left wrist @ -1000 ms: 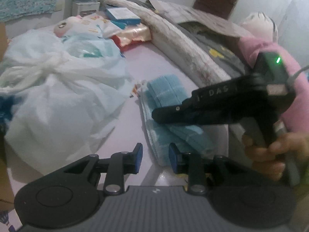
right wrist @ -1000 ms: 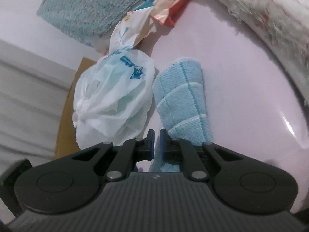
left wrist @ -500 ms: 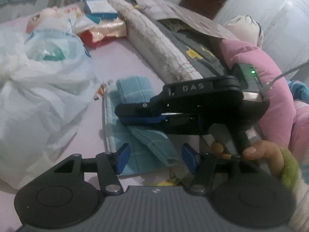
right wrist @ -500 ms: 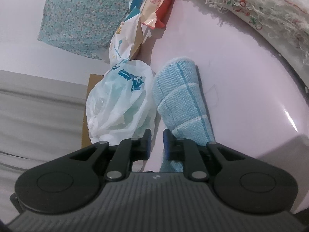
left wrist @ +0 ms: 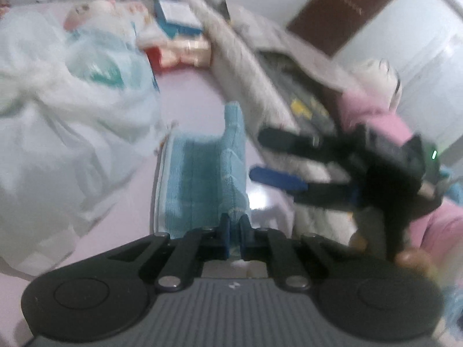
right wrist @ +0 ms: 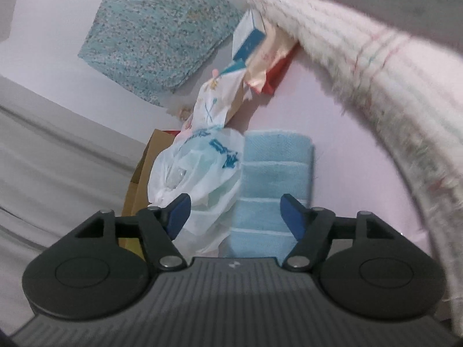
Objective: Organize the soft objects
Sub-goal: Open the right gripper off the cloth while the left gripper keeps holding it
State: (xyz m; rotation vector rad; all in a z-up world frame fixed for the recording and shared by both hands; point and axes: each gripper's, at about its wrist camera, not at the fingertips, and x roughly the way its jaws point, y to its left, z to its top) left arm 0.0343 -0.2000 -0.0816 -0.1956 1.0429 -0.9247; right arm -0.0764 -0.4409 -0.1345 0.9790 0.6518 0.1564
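A light blue towel lies folded on the pink bed sheet, with one fold standing up along its right side. My left gripper is shut on the near end of that raised fold. In the left wrist view my right gripper hovers just right of the towel, its jaws opening with nothing between them. From the right wrist view the towel lies flat below the right gripper, whose blue pads stand wide apart above it.
A knotted white plastic bag lies against the towel's far side. A rolled cream blanket borders the other side. Packets and a blue box lie behind, with a pink plush and a cardboard box nearby.
My left gripper opened, then closed on the towel's raised fold. My right gripper let go of the towel, spread its jaws and drew back off it.
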